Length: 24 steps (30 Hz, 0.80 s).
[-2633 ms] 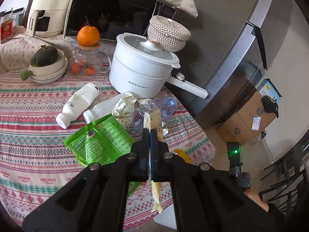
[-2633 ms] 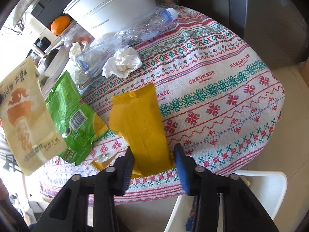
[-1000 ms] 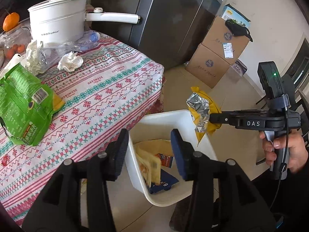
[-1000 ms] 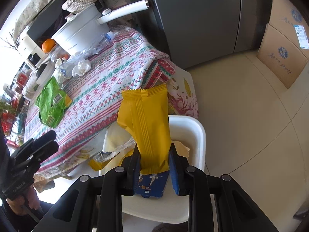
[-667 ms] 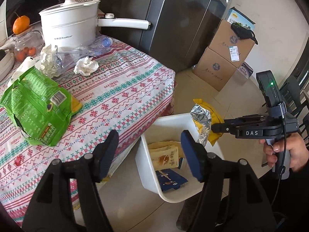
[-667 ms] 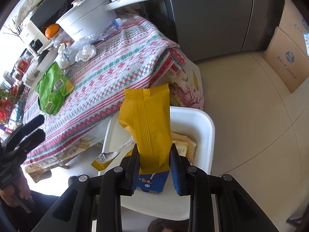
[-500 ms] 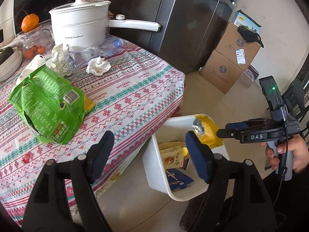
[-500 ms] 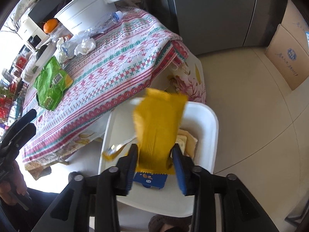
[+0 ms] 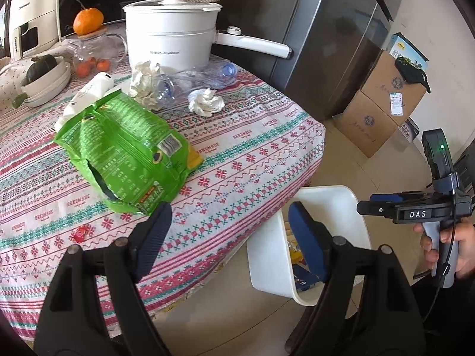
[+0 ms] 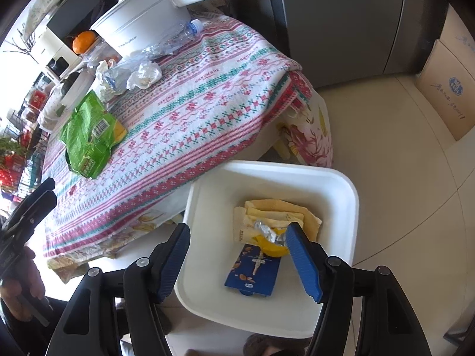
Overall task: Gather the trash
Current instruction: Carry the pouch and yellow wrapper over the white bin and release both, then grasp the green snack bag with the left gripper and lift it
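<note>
Both your grippers, left gripper (image 9: 227, 225) and right gripper (image 10: 239, 255), gaped empty; the green snack bag (image 9: 127, 148) looked light, crinkly, slippery; pinch its torn edge.

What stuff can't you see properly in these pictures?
- Bin contents, left view: mostly hidden behind its wall and the left gripper.
- Squashed bottle, right view: its label is too small to read.
- Red scrap on the cloth, left view: too tiny to name.

floor (image 10: 400, 148): beige tile | fridge (image 9: 326, 44): dark steel | cardboard boxes (image 9: 383, 101) against wall | daylight
</note>
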### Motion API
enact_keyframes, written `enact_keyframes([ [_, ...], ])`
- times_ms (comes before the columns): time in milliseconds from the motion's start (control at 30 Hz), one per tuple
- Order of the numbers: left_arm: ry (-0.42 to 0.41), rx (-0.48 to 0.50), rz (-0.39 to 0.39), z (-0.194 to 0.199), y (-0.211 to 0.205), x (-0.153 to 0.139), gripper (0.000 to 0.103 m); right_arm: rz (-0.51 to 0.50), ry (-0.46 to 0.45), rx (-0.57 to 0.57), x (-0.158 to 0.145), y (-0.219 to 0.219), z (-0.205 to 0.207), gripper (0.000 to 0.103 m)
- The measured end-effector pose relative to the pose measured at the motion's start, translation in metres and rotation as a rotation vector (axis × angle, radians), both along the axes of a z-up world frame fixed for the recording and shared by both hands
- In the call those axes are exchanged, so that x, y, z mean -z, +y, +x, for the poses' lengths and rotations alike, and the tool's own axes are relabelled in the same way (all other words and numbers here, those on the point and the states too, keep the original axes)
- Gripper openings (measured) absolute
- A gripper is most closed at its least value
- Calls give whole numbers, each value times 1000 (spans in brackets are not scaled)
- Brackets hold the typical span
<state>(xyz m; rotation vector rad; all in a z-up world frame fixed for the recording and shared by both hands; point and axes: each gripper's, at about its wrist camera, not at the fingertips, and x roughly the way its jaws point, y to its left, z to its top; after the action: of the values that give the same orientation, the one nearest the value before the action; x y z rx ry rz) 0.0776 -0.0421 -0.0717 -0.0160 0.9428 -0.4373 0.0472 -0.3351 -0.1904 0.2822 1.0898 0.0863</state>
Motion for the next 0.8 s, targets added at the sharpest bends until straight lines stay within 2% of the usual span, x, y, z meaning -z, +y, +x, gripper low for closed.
enact_keyframes([
  [367, 56, -220, -55, 44, 86, -2, 81, 4, -47, -45, -19, 40, 23, 71],
  [567, 129, -332, -151, 74, 127, 19, 81, 12, -60, -84, -26, 66, 37, 72],
  [800, 201, -404, -273, 104, 143, 55, 81, 2, -61, -98, -27, 87, 51, 73],
])
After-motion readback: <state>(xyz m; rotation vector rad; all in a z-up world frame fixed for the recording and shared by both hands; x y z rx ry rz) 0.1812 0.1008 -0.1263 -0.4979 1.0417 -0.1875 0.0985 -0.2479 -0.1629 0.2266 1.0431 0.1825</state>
